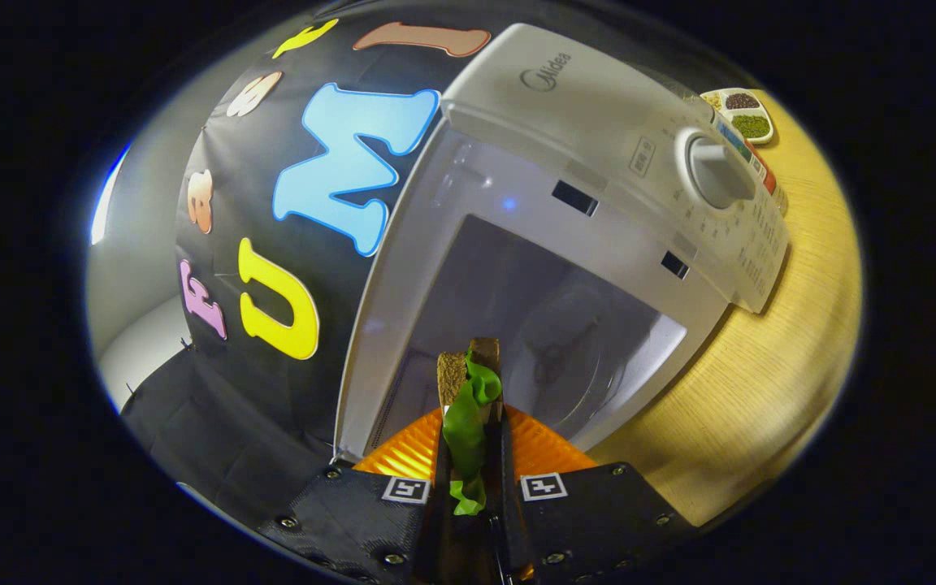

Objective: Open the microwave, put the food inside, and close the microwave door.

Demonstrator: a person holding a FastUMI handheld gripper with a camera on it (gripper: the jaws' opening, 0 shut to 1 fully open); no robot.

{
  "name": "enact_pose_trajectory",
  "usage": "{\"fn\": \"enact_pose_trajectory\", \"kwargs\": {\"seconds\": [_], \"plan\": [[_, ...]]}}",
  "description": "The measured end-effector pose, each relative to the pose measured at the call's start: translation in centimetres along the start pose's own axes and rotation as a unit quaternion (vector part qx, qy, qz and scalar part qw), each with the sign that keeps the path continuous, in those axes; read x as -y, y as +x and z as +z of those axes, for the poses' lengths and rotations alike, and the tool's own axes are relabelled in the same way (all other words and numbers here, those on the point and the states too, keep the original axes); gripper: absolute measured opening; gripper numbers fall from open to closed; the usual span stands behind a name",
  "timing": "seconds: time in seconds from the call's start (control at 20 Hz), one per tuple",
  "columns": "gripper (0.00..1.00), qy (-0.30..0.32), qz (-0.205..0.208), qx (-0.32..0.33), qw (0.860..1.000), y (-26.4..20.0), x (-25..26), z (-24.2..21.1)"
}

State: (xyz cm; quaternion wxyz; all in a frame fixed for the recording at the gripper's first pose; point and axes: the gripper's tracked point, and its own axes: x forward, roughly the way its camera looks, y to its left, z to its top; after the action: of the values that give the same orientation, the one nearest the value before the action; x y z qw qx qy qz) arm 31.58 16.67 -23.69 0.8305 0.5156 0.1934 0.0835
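Note:
My gripper (pixel 472 406) is shut on a sandwich (pixel 468 390) of brown bread with green lettuce, which stands on edge between both fingers. Just beyond it is the white microwave (pixel 598 106), seen tilted, with its door open and the cavity (pixel 533 317) facing me. A round glass turntable (pixel 590 357) lies on the cavity floor. The sandwich tip sits at the front of the opening. The control panel with a round knob (pixel 716 171) is to the right of the cavity. The door itself is hidden from me.
The microwave stands on a light wooden table (pixel 769 382). A white divided dish (pixel 744 114) with dark and green fillings lies on the table beyond the microwave. The booth's black cloth wall (pixel 273 390) hangs to the left.

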Motion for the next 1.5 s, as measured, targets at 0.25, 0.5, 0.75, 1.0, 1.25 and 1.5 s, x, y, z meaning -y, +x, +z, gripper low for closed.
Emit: {"fn": "enact_pose_trajectory", "kwargs": {"seconds": [0.25,0.5,0.75,1.0,1.25,1.5], "plan": [[0.26,0.004,-0.022,0.004,1.0,3.2,2.0,-0.7],[0.27,-0.007,-0.044,0.013,0.999,4.7,3.9,-0.8],[0.38,-0.069,-0.1,0.019,0.992,4.6,6.2,-0.7],[0.97,-0.173,-0.13,0.033,0.976,2.4,6.5,1.3],[0.97,-0.238,-0.128,0.018,0.963,-1.6,5.1,1.7],[0.97,-0.295,-0.104,0.019,0.949,-7.8,1.7,1.5]]}}
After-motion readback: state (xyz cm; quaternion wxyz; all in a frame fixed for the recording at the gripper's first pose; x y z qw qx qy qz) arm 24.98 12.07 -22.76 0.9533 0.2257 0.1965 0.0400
